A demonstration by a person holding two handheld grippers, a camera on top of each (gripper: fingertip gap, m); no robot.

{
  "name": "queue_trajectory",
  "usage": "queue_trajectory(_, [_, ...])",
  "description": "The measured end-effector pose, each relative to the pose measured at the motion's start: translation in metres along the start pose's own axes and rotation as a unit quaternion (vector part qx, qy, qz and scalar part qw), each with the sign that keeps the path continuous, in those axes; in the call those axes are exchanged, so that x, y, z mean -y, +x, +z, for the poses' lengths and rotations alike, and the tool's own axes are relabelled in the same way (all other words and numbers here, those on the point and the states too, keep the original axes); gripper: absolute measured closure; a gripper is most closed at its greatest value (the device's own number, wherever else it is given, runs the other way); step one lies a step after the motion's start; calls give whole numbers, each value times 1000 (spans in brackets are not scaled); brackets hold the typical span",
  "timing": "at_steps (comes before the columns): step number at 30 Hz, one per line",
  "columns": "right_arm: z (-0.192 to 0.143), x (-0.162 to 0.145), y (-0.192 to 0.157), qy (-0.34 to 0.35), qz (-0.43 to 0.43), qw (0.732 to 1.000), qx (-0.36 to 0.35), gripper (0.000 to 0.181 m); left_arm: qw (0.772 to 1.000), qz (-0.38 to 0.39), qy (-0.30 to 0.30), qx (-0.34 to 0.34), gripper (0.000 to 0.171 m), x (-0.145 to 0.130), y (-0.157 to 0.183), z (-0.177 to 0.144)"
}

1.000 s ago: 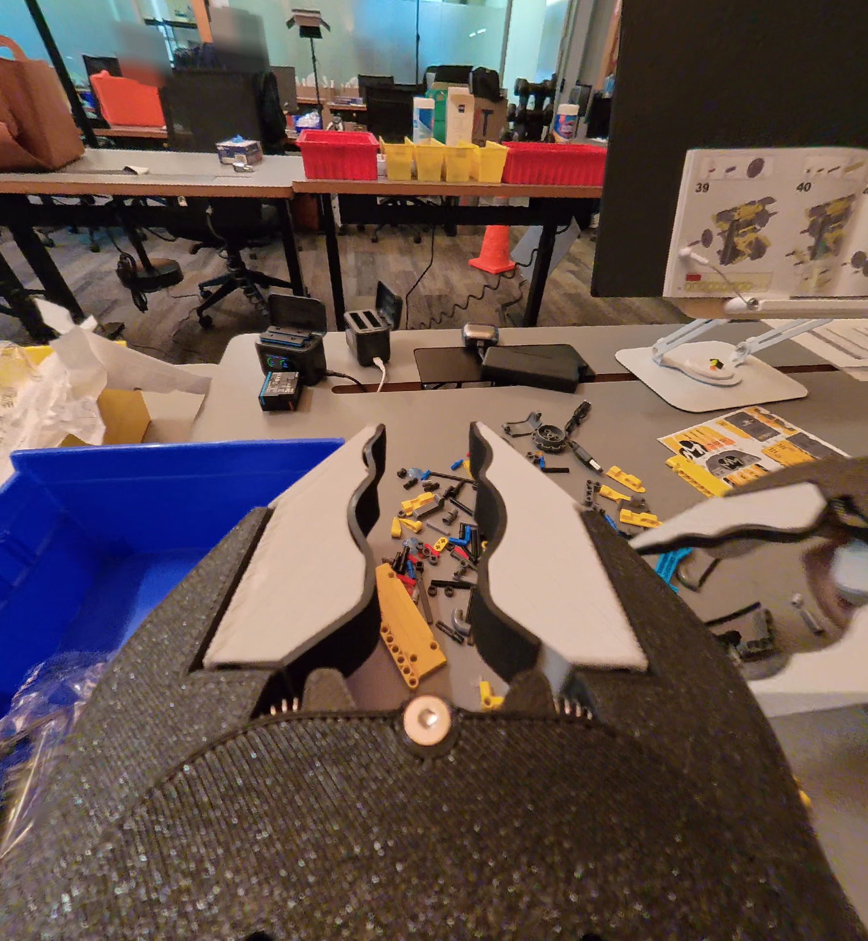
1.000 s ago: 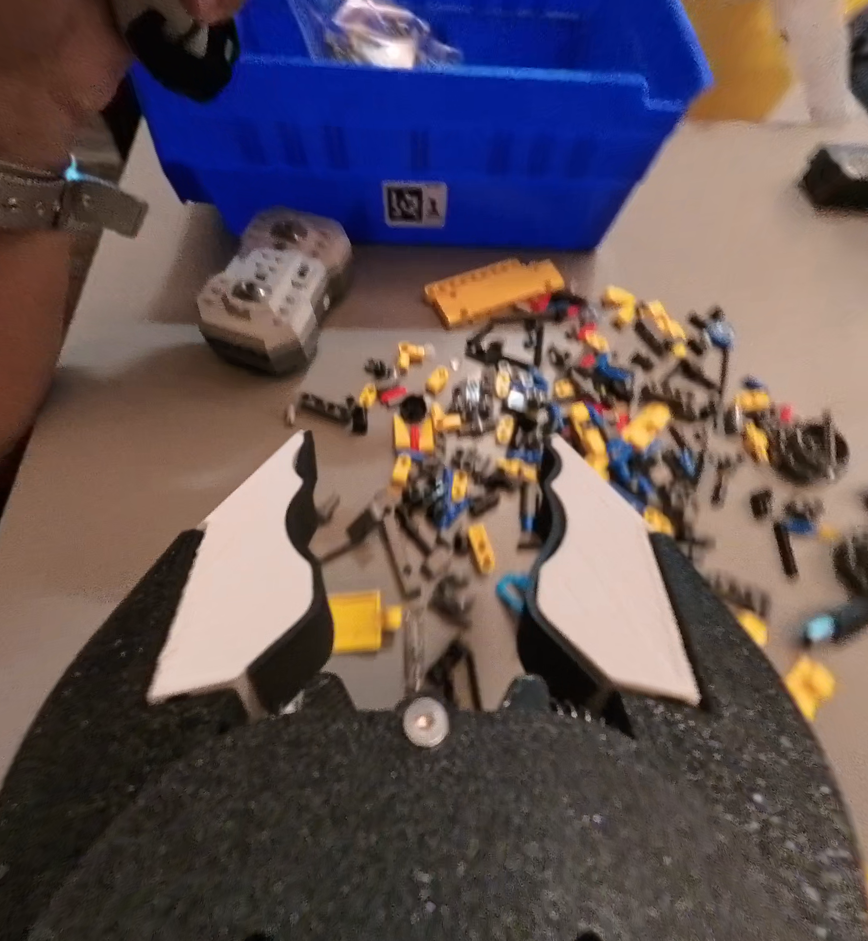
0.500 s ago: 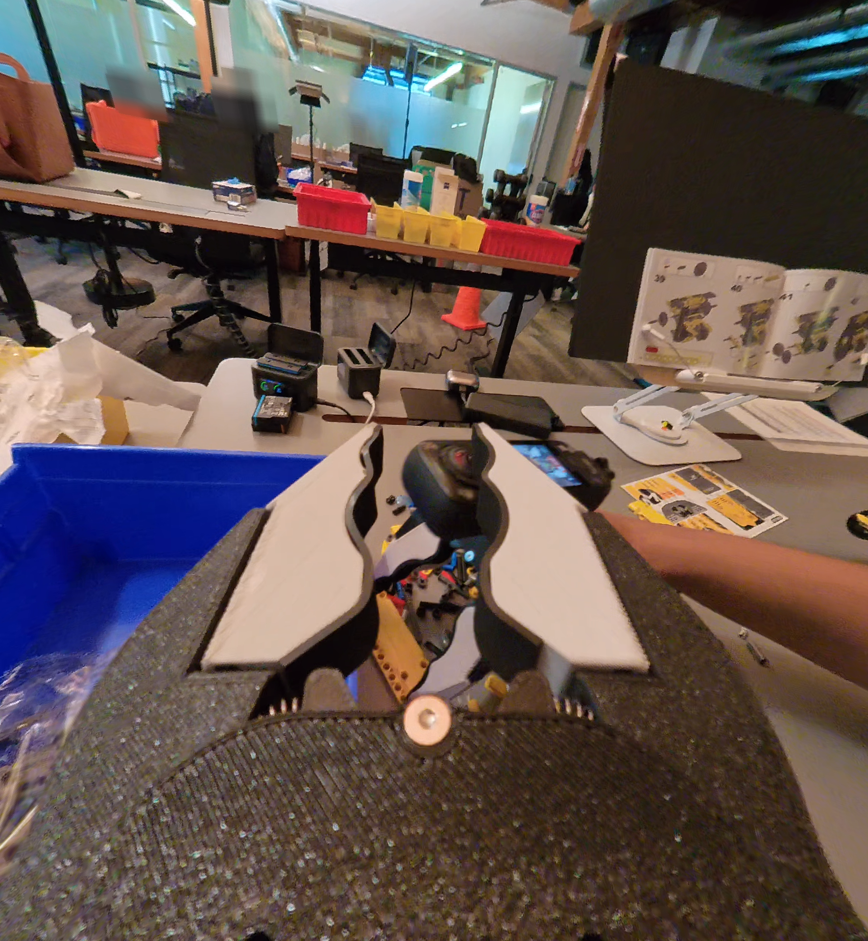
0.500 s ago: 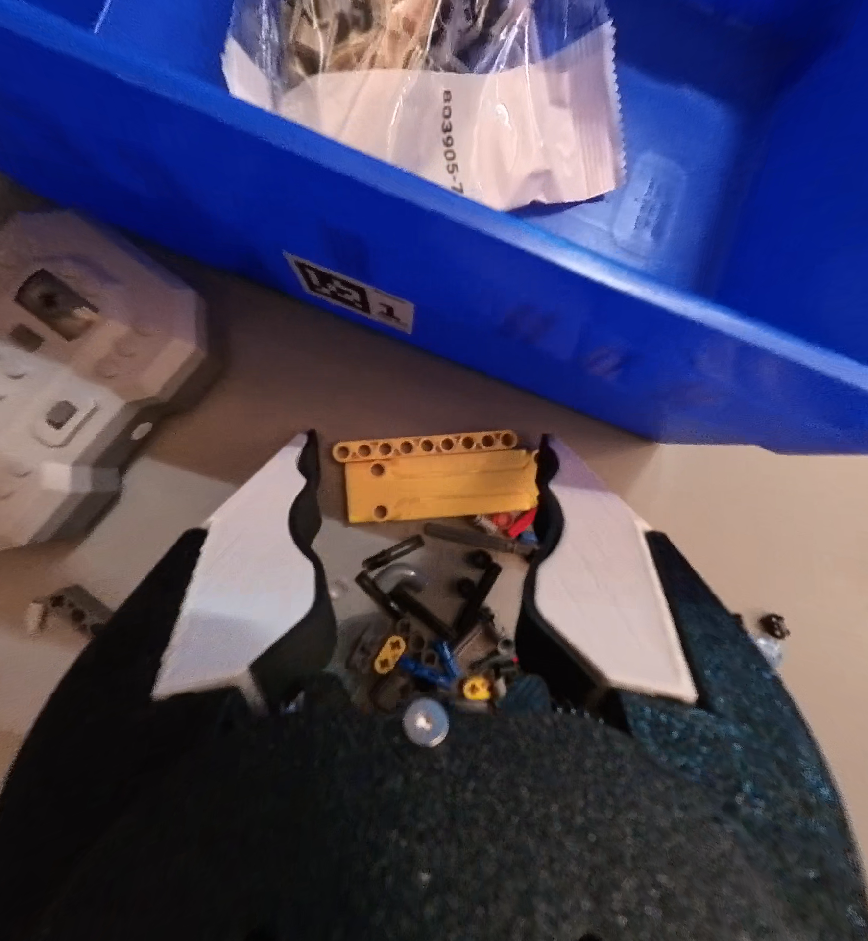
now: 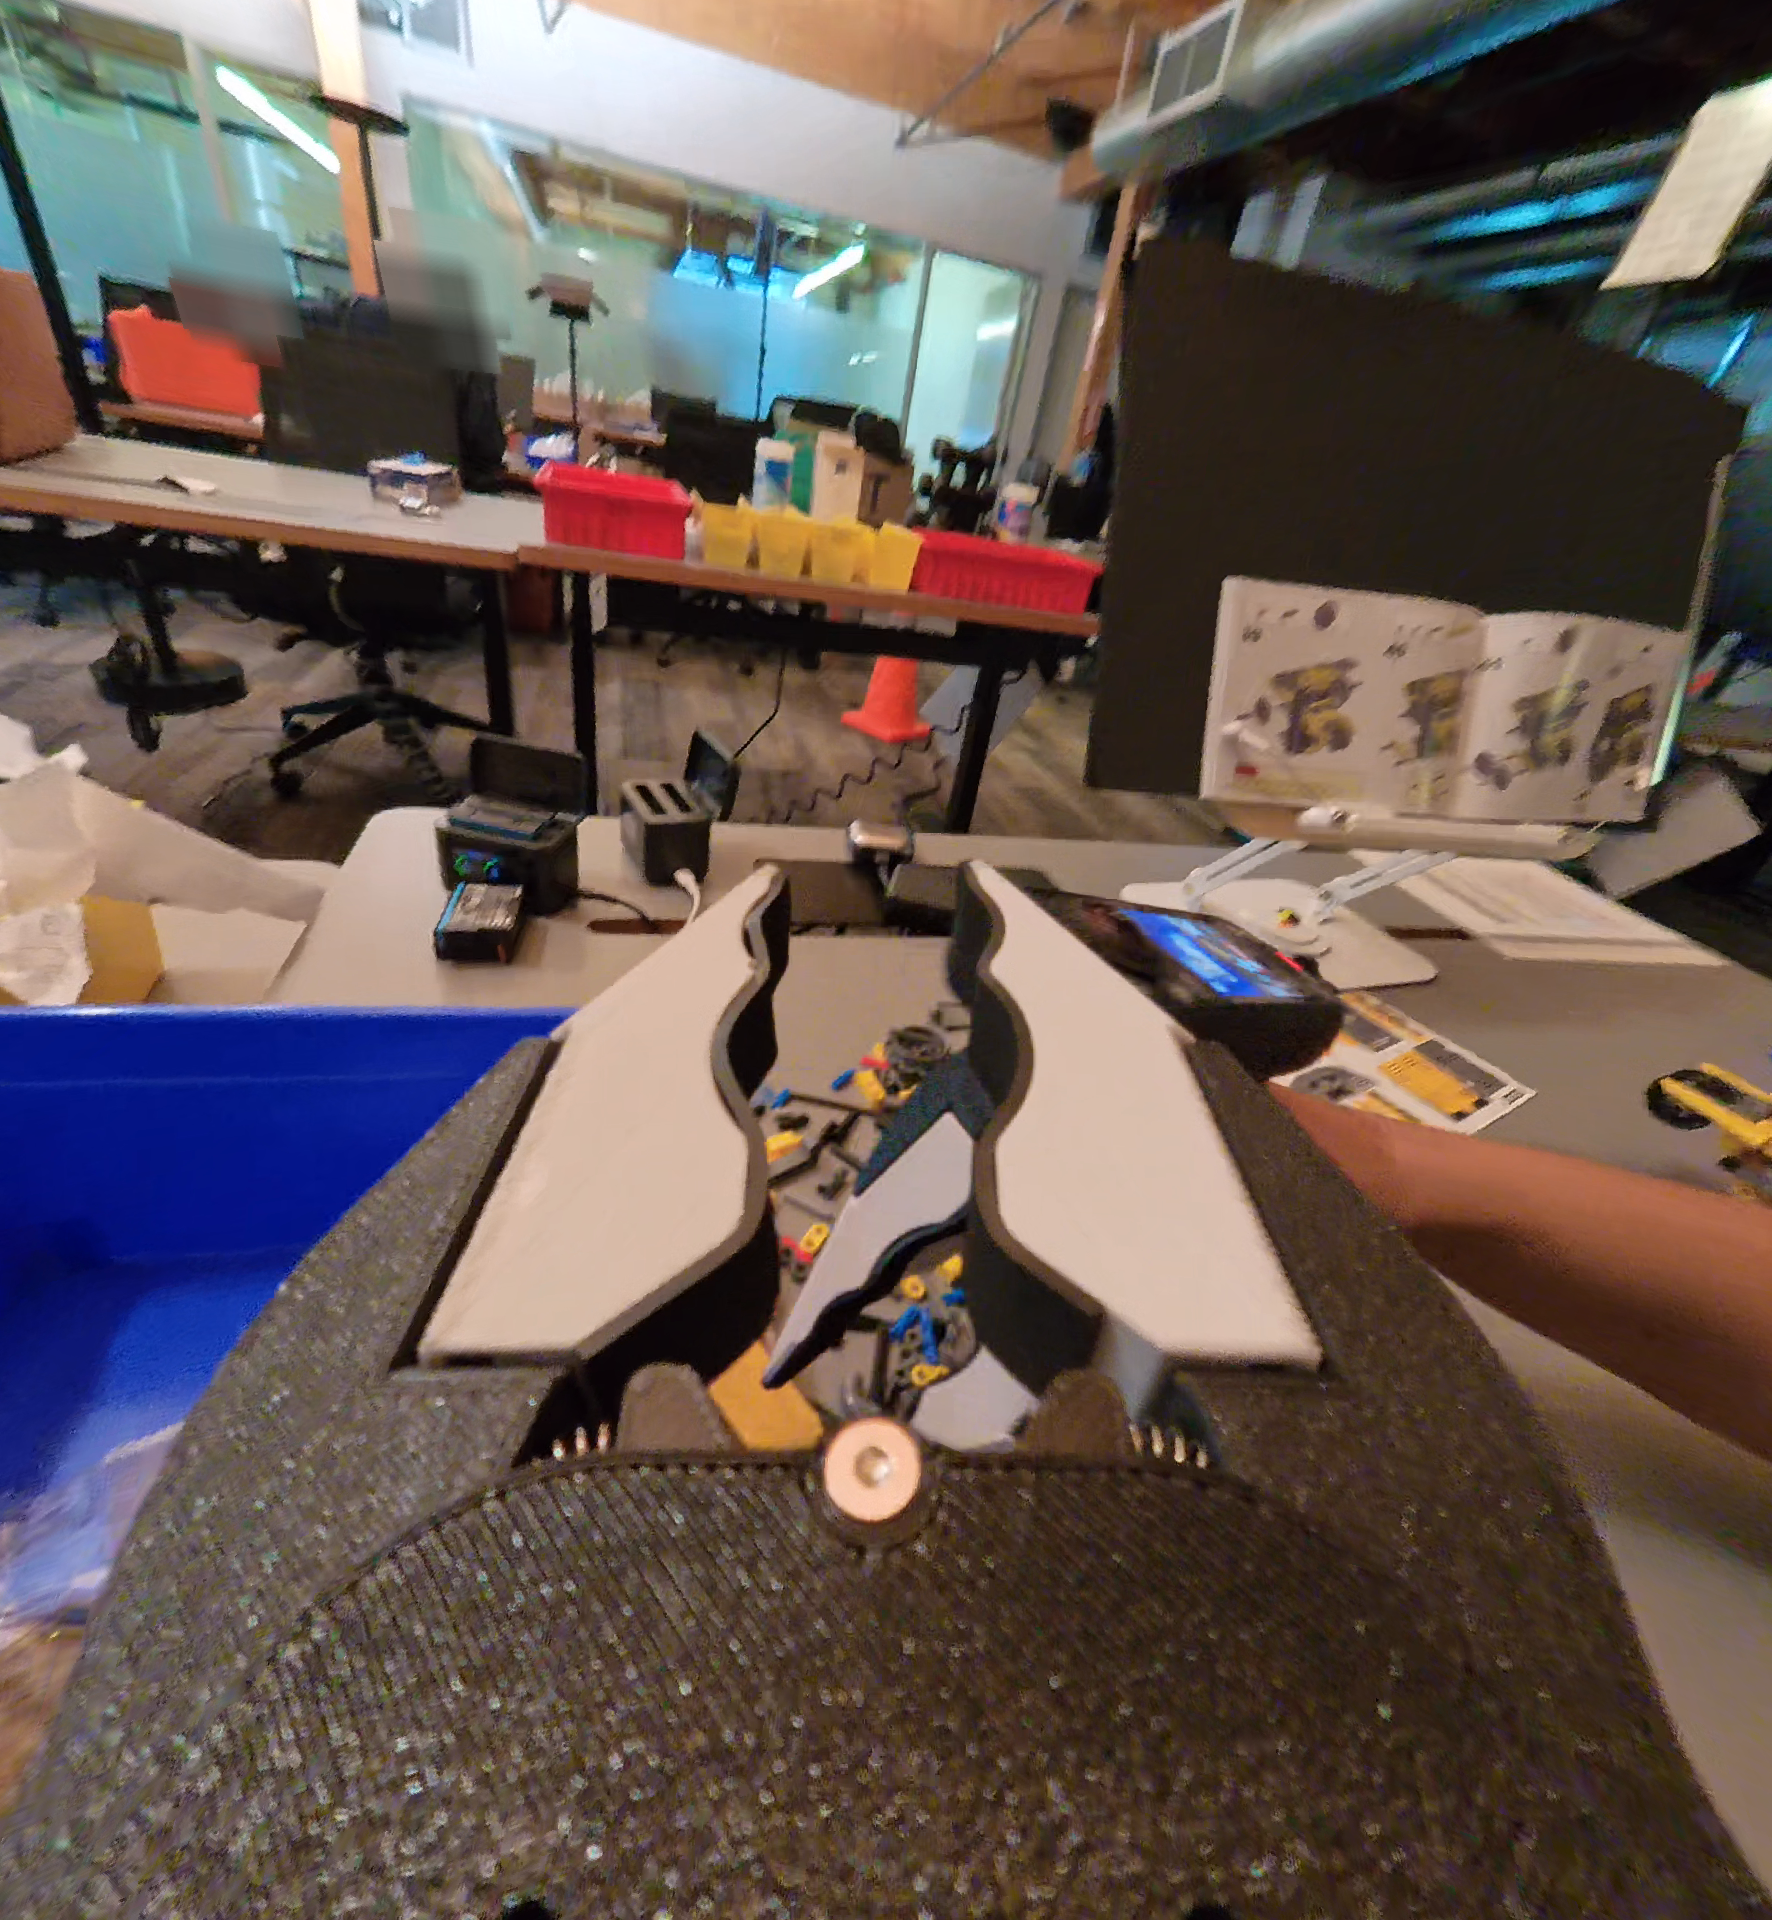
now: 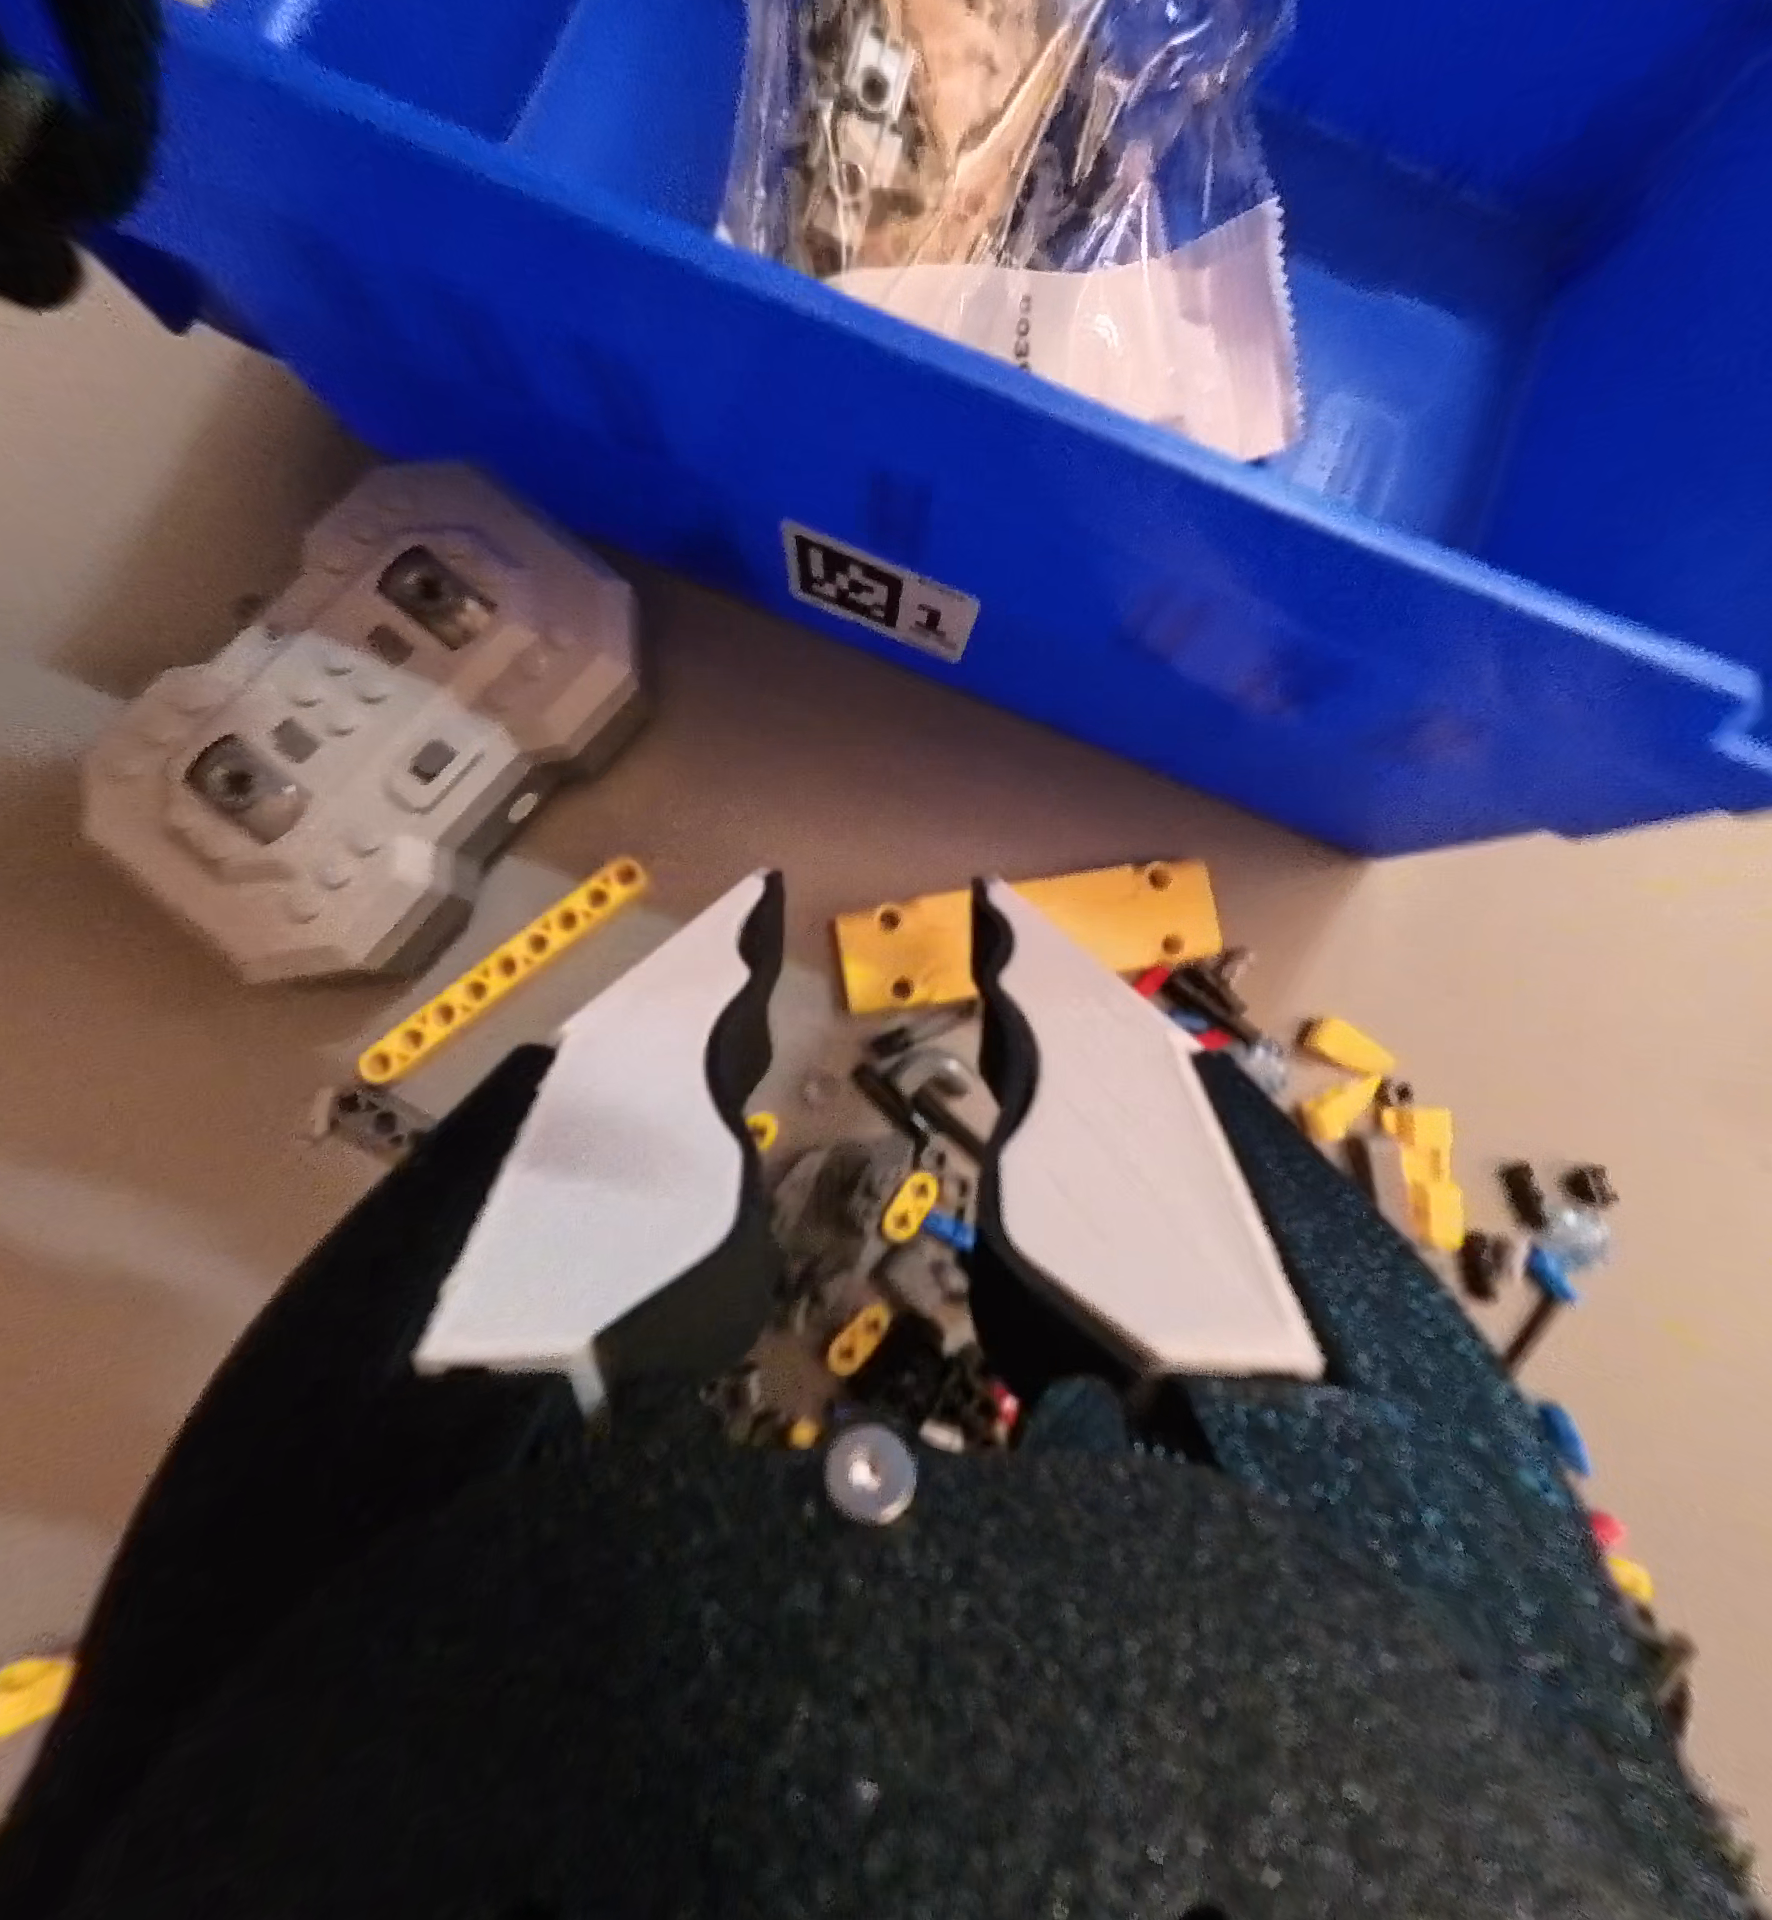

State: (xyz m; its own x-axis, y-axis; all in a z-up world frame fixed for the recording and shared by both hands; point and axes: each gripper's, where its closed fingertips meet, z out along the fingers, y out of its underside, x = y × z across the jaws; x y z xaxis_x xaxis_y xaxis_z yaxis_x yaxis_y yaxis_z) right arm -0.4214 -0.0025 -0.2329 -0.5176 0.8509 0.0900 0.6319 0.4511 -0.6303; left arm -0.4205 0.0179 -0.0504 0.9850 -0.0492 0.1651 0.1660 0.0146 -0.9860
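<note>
My right gripper (image 6: 877,904) is open with a narrow gap and holds nothing. It hovers over a pile of small black, yellow and blue building parts (image 6: 903,1216) on the tan table. Its tips are above a flat yellow panel (image 6: 903,956) that lies in front of the blue bin (image 6: 965,468). My left gripper (image 5: 871,914) is open, empty and raised above the table beside the blue bin (image 5: 134,1143). One finger of the right gripper (image 5: 892,1236) and the parts pile (image 5: 861,1091) show between the left gripper's fingers. A person's forearm (image 5: 1536,1247) reaches in from the right.
A grey hub block (image 6: 362,727) and a long yellow beam (image 6: 508,966) lie left of the panel. A clear bag of parts (image 6: 1017,208) lies in the bin. An open instruction booklet (image 5: 1433,696) stands on a stand at the back right, and a yellow model (image 5: 1765,1132) sits far right. Spacing between my two grippers at the tips: around 20 cm. My left tips are about 20 cm from the grey hub block (image 6: 362,727), my right tips only 8 cm.
The right gripper swung from the middle of the pile to its bin-side edge, over the yellow panel, and its jaws narrowed. The left gripper tilted upward; its gap is unchanged.
</note>
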Motion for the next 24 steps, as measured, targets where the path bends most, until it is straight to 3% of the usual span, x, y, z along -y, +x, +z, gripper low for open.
queue_trajectory(6, [-32, -10, -40, 49, 78, 996, 10, 136, 1000, -5, 1, 7, 142, -1, -2, 3])
queue_trajectory(9, [-29, -11, -71, 58, 87, 994, 6, 143, 1000, -1, -11, 9, 142, -7, -2, 7])
queue_trajectory(12, [-18, -20, -90, 22, 77, 997, -15, 144, 1000, 4, -20, 9, 142, -11, 1, 12])
queue_trajectory(19, [2, -36, -98, -25, 64, 997, -34, 151, 999, 18, -35, 15, 142, -17, 2, 17])
queue_trajectory(24, [2, -35, -92, -17, 72, 996, -42, 173, 999, 13, -35, 14, 142, -19, -1, 18])
